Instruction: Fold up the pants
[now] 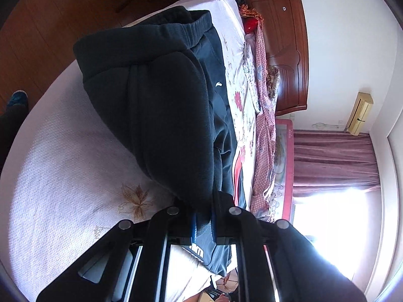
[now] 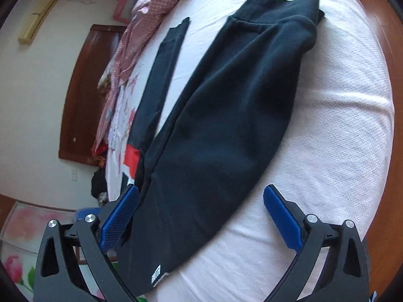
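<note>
Two grippers working dark pants [image 2: 221,115] lying on the bed [image 2: 340,125]. Left gripper [image 1: 202,224] is pinching shut on fabric near a hem. Right gripper [image 2: 199,216] is hanging with jaws wide apart, the near hem between them, long axis running toward 1 o'clock. White hem label [image 2: 157,269] is showing, probably a logo, unreadable. Small white swoosh mark [image 1: 218,84] near the waistband.

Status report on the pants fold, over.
Left claw shut on pants. Right claw open over them. Pants on bed. Nothing blocking.
</note>
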Available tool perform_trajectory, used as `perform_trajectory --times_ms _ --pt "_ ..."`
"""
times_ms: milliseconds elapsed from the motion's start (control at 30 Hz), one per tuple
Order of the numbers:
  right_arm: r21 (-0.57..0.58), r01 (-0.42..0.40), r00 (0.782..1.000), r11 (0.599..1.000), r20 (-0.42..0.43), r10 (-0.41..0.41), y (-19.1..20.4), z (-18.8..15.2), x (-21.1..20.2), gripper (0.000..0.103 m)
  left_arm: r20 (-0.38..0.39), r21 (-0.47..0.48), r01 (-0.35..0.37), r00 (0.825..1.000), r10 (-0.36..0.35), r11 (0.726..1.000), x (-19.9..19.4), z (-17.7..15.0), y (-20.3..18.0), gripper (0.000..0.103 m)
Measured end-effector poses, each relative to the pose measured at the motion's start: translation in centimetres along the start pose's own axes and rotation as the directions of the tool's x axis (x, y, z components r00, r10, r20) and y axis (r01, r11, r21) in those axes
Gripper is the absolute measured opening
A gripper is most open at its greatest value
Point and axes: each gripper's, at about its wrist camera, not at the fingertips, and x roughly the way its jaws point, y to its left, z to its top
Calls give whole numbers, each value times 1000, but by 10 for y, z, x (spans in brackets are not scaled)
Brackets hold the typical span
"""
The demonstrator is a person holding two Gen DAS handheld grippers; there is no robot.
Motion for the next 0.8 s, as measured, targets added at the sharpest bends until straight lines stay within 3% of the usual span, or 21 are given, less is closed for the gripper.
perform_trajectory --times_ms 167,200,233,267,300,367,433,533,633,667,700,800 --pt "5 10 1000 1000 26 -10 1 1 6 94 -1 8 -5 1000 5 1000 4 2 0 7" --pt "-9 29 999 1000 33 -29 1 0 4 83 -1 8 -5 1000 5 1000 4 2 0 7" --pt "-24 60 998 998 34 -59 2 1 5 57 -2 8 -3 1000 3 1000 5 2 0 7" --pt "-42 106 994 993 26 -105 2 1 6 39 -1 11 -1 1000 1 1000 6 2 -2 7" --pt "-49 127 992 991 6 -127 -1 3 8 6 -1 12 1 1000 -1 1000 6 2 -2 7" --pt "-56 118 993 991 -4 -118 -5 7 6 5 0 23 9 1000 -9 1000 5 2 -4 7" --pt "-154 146 989 977 11 -146 8 8 2 4 2 38 24 1000 -24 999 1 0 -7 7" --pt "-258 129 992 958 21 -128 26 12 -15 3 13 66 49 999 -50 997 -11 -4 -12 7" --pt "-290 84 996 953 10 -85 31 23 -34 2 27 95 68 997 -71 993 -34 -12 -17 6" --pt "-305 81 997 949 10 -82 34 25 -40 2 37 115 83 995 -88 990 -44 -16 -20 0" --pt "-322 83 996 943 9 -85 35 25 -45 2 48 143 94 994 -102 985 -52 -19 -23 0" --pt "-343 102 994 934 -3 -109 38 23 -41 2 49 241 25 998 -38 970 -68 -32 -33 0"
